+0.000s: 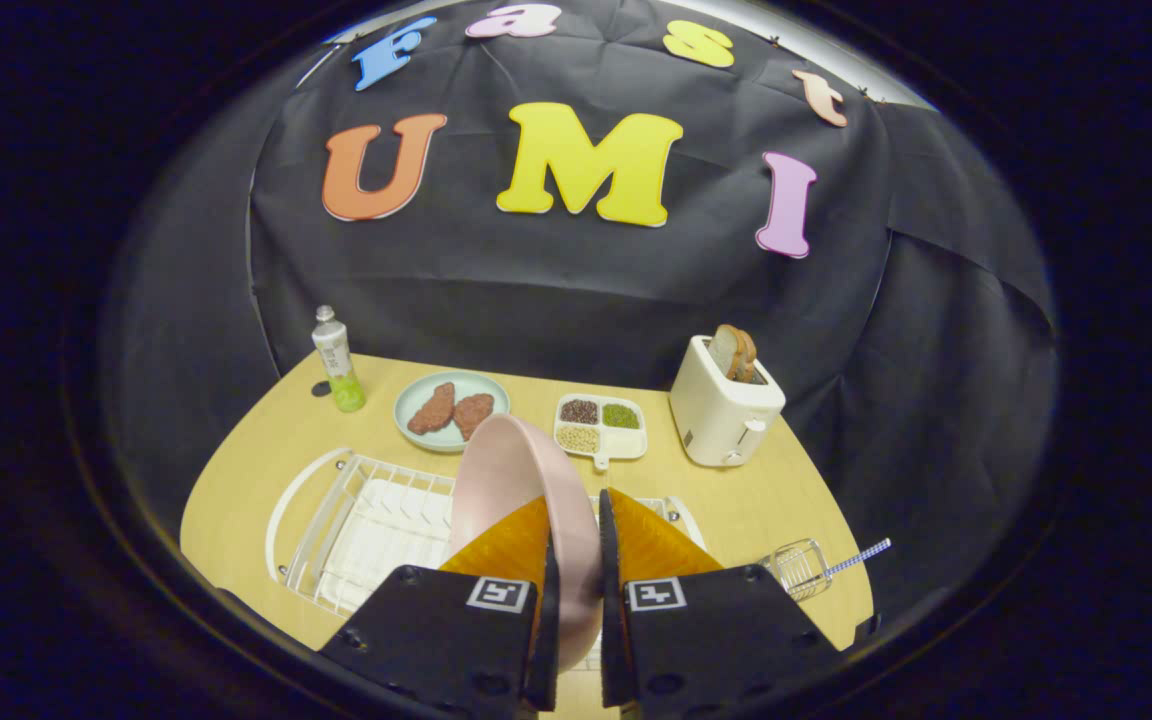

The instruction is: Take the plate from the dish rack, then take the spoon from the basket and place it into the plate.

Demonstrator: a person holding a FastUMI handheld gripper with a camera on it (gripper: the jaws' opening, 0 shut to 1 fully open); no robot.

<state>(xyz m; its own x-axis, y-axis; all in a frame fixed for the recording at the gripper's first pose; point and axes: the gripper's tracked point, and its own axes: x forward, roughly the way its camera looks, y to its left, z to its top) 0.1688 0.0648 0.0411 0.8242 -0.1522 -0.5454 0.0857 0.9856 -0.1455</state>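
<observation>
Your gripper (576,560) is tipped downward with both fingers clamped on the plate (511,470), held on edge above the rack (336,520).

- We look from the gripper (576,560), forward along its two fingers, which rise at the bottom centre.
- We sit above the table (256,450), tilted down, close to the dish rack (336,520).
- The booth wall (576,280) fills the upper frame.

The handheld two-finger gripper (576,530) has two wedge-shaped fingers on black, screw-studded blocks at lower centre, each bearing a square black-and-white marker.
</observation>
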